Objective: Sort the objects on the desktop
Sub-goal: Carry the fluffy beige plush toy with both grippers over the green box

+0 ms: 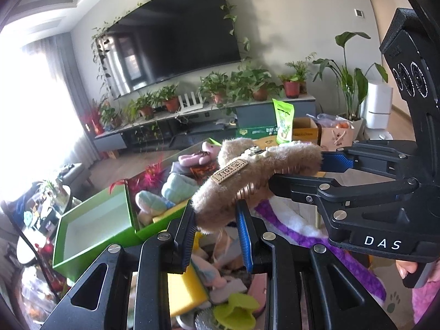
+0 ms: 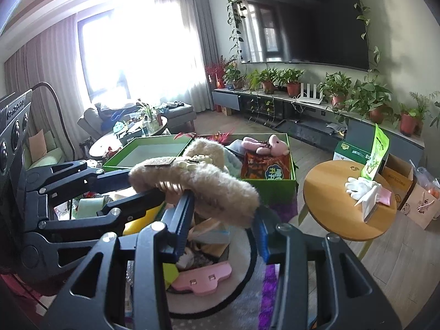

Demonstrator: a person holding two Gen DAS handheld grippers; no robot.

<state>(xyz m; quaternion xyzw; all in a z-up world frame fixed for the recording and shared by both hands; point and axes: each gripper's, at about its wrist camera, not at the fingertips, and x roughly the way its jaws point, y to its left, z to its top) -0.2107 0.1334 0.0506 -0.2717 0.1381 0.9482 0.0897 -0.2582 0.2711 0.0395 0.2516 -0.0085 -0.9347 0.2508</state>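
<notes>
A fuzzy tan plush hair clip (image 1: 255,173) with a small label hangs in the air between both grippers. My left gripper (image 1: 217,220) is shut on its lower left end. My right gripper (image 1: 310,170) comes in from the right and is shut on its other end. In the right wrist view the same clip (image 2: 198,184) spans the frame, with my right gripper (image 2: 222,211) closed on its near end and the left gripper (image 2: 154,189) holding it from the left. Below lies a pile of small items (image 2: 203,264) on a white round mat.
An open green box (image 1: 96,228) has an empty left half and plush toys (image 1: 156,192) in the right half; it also shows in the right wrist view (image 2: 264,189). A round wooden side table (image 2: 349,200) with a white glove and tissue stands right. TV cabinet with plants behind.
</notes>
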